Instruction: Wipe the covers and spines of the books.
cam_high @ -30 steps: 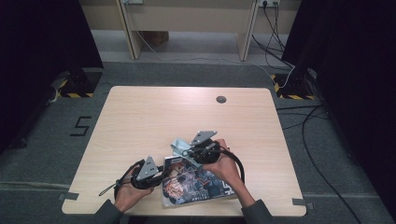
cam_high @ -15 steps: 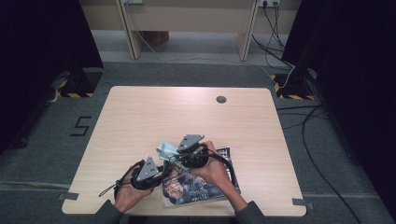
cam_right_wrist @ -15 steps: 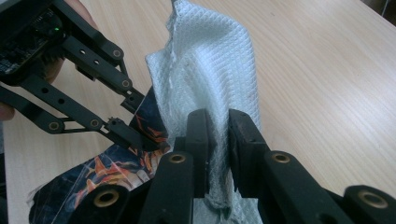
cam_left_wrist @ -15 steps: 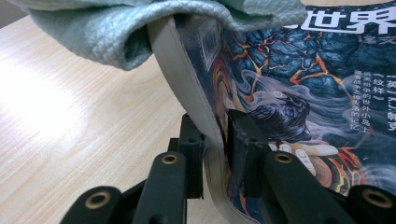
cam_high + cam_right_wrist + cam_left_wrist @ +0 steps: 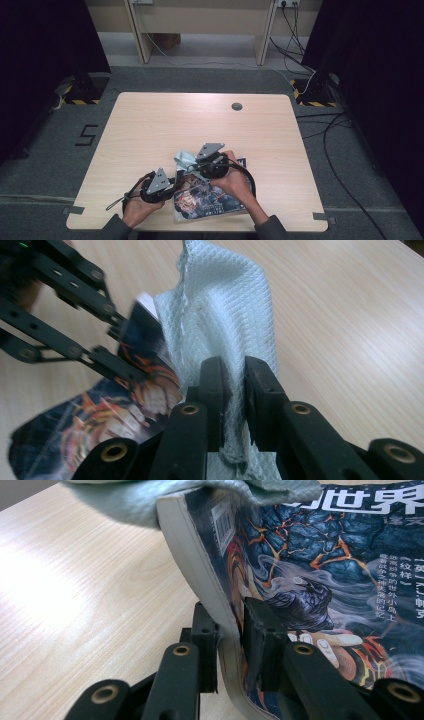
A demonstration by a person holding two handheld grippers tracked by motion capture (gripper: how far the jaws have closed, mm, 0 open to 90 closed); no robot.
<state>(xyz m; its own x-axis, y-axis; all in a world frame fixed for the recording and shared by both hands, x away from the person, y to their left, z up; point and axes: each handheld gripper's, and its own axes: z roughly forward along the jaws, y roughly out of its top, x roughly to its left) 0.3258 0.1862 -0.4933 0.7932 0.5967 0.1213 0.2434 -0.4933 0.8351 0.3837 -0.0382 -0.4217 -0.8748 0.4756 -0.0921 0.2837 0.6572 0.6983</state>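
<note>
The left gripper (image 5: 231,640) pinches the magazine's (image 5: 320,580) edge, lifting it off the bench (image 5: 150,130); the right gripper (image 5: 234,390) pinches a cloth (image 5: 225,315) beside it.

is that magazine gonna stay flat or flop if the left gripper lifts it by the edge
Probably flop: the magazine already curves where the left gripper pinches its edge. Its glossy cover may slip. The cloth draped over its top edge, held by the right gripper, looks limper still.

Recording lab, lone wooden table (image 5: 150,130), black curtains (image 5: 45,40), hazard-taped stands (image 5: 80,95), floor cables (image 5: 345,150)
</note>
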